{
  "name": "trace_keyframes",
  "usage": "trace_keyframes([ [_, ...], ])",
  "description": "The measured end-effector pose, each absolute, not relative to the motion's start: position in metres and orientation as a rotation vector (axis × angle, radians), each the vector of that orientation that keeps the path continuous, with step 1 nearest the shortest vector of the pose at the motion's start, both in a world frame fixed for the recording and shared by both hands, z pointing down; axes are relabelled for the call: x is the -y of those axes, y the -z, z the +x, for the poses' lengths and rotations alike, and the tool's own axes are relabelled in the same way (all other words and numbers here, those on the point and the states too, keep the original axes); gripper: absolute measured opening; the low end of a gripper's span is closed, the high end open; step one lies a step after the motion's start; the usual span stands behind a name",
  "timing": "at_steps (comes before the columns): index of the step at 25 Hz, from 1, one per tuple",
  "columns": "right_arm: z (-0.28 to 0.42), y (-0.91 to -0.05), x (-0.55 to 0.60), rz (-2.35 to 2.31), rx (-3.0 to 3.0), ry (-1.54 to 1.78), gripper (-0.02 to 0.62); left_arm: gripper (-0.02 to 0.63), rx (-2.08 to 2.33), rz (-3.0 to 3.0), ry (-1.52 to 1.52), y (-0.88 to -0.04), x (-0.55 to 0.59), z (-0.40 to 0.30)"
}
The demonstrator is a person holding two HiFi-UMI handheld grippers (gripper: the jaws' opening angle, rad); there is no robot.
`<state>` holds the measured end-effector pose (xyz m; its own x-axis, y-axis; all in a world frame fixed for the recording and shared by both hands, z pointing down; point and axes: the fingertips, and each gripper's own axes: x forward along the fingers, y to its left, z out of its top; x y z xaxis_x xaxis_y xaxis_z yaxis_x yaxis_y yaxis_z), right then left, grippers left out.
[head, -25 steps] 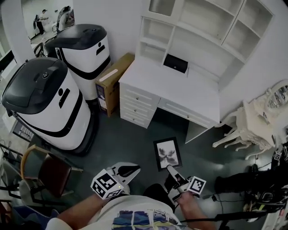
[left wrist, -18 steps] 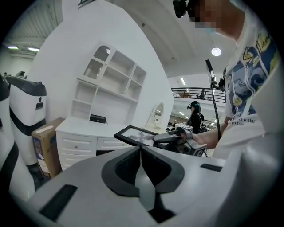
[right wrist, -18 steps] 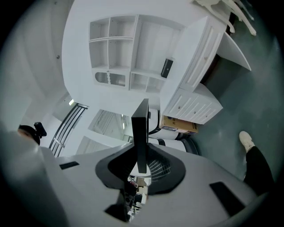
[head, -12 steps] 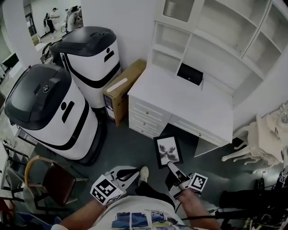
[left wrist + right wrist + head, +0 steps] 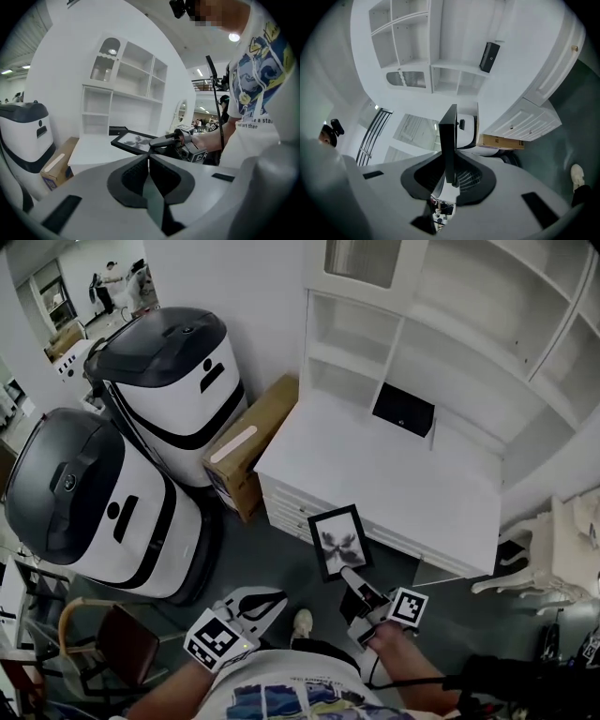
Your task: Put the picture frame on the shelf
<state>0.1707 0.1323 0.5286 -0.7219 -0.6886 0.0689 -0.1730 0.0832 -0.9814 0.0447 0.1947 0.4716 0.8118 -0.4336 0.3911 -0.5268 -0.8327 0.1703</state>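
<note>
The picture frame (image 5: 337, 539) is black with a grey flower print and hangs flat over the front edge of the white desk (image 5: 375, 474). My right gripper (image 5: 349, 574) is shut on its near edge. In the right gripper view the frame (image 5: 449, 140) stands edge-on between the pads. The left gripper view shows the frame (image 5: 133, 140) level above the desk. My left gripper (image 5: 274, 597) is shut on nothing, low by my body, left of the frame. The white shelf unit (image 5: 441, 306) rises behind the desk with bare compartments.
A black box (image 5: 403, 410) lies at the back of the desk top. A cardboard box (image 5: 246, 444) leans left of the desk beside two big white-and-black machines (image 5: 164, 371). A chair (image 5: 108, 638) stands at lower left and a white ornate chair (image 5: 548, 554) at right.
The desk has come closer in view. The frame, still in my right gripper, has moved from over the floor to over the desk's front edge. My left gripper stays low and shut.
</note>
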Motion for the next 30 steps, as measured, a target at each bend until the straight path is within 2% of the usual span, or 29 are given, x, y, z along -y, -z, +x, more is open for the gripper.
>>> trace_keyframes([
  [10, 0.154, -0.533, -0.032, -0.89, -1.888, 1.663, 0.086, 0.021, 0.699, 2.727, -0.455, -0.473, -0.101, 0.022],
  [23, 0.105, -0.502, 0.105, -1.104, -1.7, 1.445, 0.086, 0.021, 0.462, 2.857, -0.424, -0.446, 0.018, -0.071],
  [30, 0.108, -0.489, 0.164, -1.152, -1.653, 1.398, 0.086, 0.021, 0.495, 2.842, -0.389, -0.447, 0.06, -0.093],
])
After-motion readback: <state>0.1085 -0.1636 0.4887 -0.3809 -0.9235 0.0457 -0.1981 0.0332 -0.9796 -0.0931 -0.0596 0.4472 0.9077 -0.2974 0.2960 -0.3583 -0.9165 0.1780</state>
